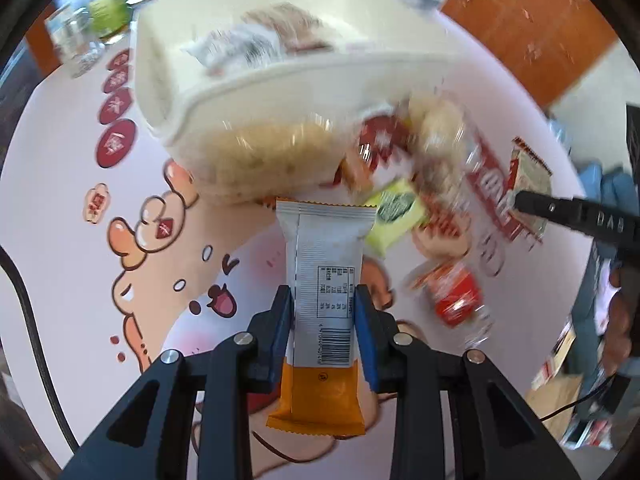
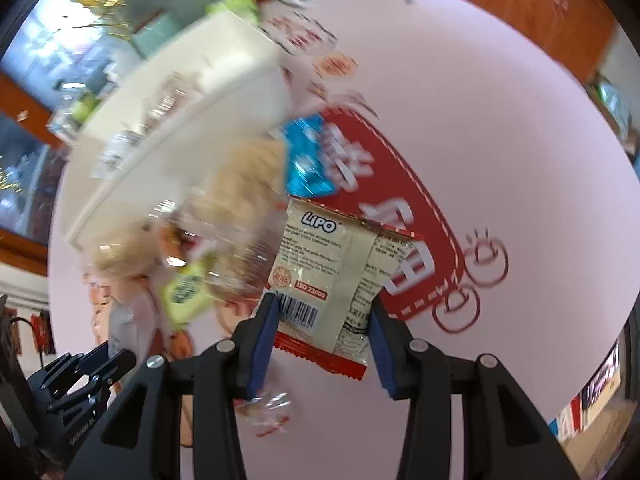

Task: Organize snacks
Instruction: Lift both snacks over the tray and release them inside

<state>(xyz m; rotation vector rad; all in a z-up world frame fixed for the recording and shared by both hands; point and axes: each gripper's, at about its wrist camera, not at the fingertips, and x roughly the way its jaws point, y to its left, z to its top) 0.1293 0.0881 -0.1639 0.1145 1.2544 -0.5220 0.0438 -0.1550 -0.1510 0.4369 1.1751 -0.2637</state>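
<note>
My left gripper (image 1: 323,295) is shut on a white and orange snack bar (image 1: 325,280), its blue pads pressing both long sides. It hangs above the pink printed cloth (image 1: 60,184), short of the white bin (image 1: 256,80), which holds some wrapped snacks. My right gripper (image 2: 323,307) is shut on a cream Lipo packet with red ends (image 2: 332,280). That packet (image 1: 530,176) and a black finger of the right gripper (image 1: 560,210) also show at the right of the left wrist view. Loose snacks lie between: a yellow-green packet (image 1: 394,216), a red one (image 1: 456,292), a blue one (image 2: 306,156).
The bin (image 2: 188,96) stands at the upper left of the right wrist view, blurred. Bottles and jars (image 1: 92,28) crowd the table's far left edge. A person's blue sleeve (image 1: 612,188) is at the right. A black cable (image 1: 28,300) runs down the left side. The left gripper body (image 2: 76,384) is at the lower left.
</note>
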